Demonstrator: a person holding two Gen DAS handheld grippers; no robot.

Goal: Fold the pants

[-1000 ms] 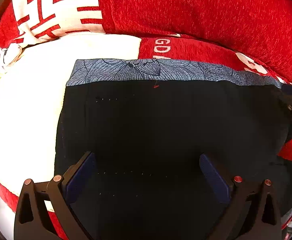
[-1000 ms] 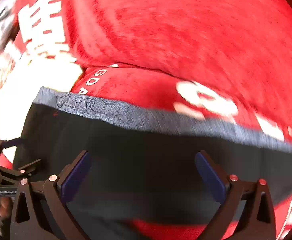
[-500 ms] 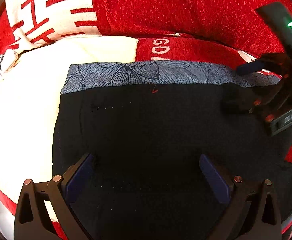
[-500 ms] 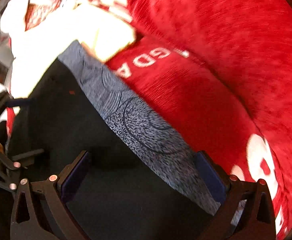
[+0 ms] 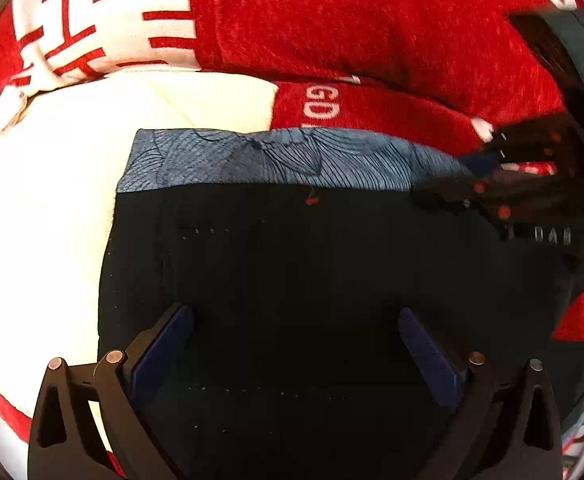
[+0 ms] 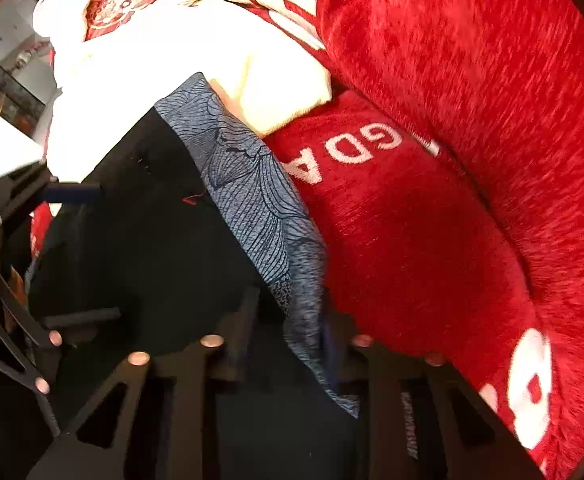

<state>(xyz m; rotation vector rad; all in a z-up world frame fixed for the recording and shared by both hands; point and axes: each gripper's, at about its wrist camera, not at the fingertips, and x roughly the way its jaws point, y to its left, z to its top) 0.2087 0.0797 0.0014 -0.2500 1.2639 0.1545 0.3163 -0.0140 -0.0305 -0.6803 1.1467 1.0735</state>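
Black pants with a blue-grey patterned waistband lie flat on a red and cream sofa cover. My left gripper hovers open over the black cloth, with its blue pads wide apart and holding nothing. In the right wrist view it shows at the left edge as the left gripper. My right gripper is at the waistband's right end. Its jaws are closing with the band's edge between them, and the fingers stand narrow against the cloth. The left wrist view shows the right gripper on that corner.
A red back cushion with white characters rises behind the pants. A cream patch of the seat cover lies to their left. Red seat fabric with white letters borders the waistband. Crumpled white and red cloth sits far back.
My right gripper rolled and swung in to the waistband's right end. Its jaws went from wide apart to narrow around the band's edge. The left gripper stayed open in place.
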